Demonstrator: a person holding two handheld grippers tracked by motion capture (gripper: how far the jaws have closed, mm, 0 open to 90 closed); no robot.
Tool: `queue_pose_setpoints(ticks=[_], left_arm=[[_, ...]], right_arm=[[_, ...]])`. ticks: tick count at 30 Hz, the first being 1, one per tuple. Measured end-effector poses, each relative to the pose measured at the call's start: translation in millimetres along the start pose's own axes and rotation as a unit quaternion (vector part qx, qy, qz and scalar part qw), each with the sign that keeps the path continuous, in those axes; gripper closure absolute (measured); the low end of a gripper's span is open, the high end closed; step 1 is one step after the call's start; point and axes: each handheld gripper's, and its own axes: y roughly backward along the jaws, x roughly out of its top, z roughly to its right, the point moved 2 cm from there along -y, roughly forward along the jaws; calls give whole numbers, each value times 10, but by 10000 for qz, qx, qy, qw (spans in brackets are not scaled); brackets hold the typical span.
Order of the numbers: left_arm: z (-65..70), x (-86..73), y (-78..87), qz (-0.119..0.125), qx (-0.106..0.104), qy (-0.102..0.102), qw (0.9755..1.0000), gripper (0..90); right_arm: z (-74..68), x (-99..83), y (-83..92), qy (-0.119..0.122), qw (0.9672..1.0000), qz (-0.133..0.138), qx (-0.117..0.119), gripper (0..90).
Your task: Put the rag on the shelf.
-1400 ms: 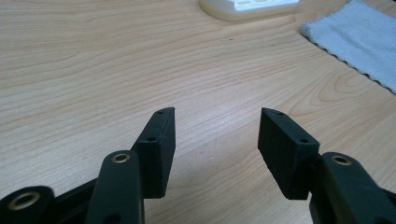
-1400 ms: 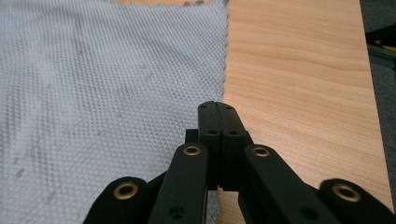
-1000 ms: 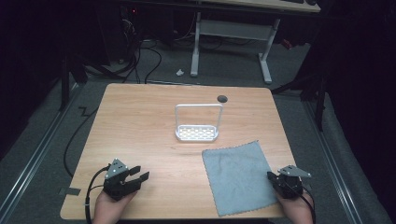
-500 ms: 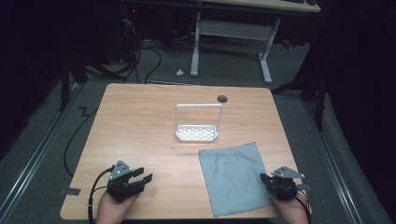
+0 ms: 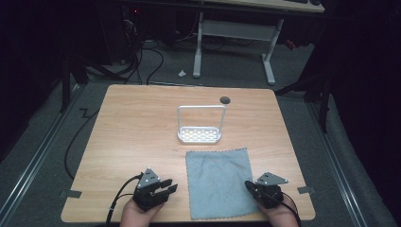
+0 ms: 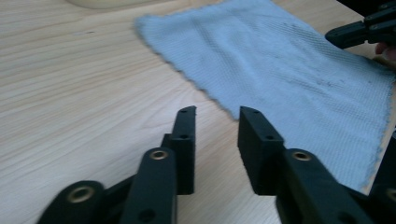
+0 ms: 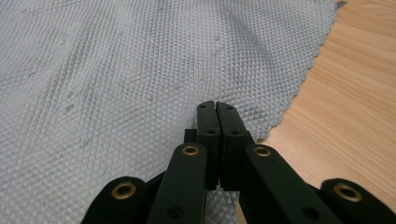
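Grippers: two, black, two jaws apiece, each carrying a grey three-cornered plate on top and held in a hand at the near edge of the desk.
Left gripper (image 5: 161, 190): jaws parted by a narrow gap with nothing between them, over bare wood just beside the cloth's near left corner.
Right gripper (image 5: 251, 187): jaws pressed flat together at the cloth's right edge; whether any fabric is caught between them cannot be told.
Cloth (image 5: 219, 181): one, grey-blue, roughly square, lying flat on the near half of the desk between the two grippers; fine diamond weave, slightly scalloped edges, a few dark specks.
Rack (image 5: 199, 135): one, white, a rounded perforated base with a thin upright loop frame, standing past the cloth toward the middle of the desk, apart from it.
Desk (image 5: 137, 127): one, light wood grain, rounded corners, with one dark round hole (image 5: 225, 100) near the far edge.
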Motion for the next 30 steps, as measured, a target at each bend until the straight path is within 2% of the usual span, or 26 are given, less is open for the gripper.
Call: queue_pose_setpoints(ticks=[3,5,8,15,20,24,30], left_arm=[[108,-1,-115,-182,-29,-254,9995,807],[162,-19,-175,-293,-137,-318,9990,851],[231,-51,-235,-459,-158,-514,9975,875],[257,-73,-277,-573,-179,-613,9963,868],[189,-80,-228,-595,-72,-688,9958,871],[105,-106,-154,-605,-22,-579,9965,871],[115,-191,-33,-625,7,-562,9965,871]], right_arm=[[-56,26,-21,83,10000,-2,41,900],[-72,37,-28,118,9999,-7,52,900],[-96,46,-38,160,9998,4,91,900],[-124,53,-44,204,9997,9,135,900],[-132,54,-45,235,9996,13,134,892],[-140,48,-42,222,9996,32,177,890],[-208,22,-12,253,9990,36,364,886]])
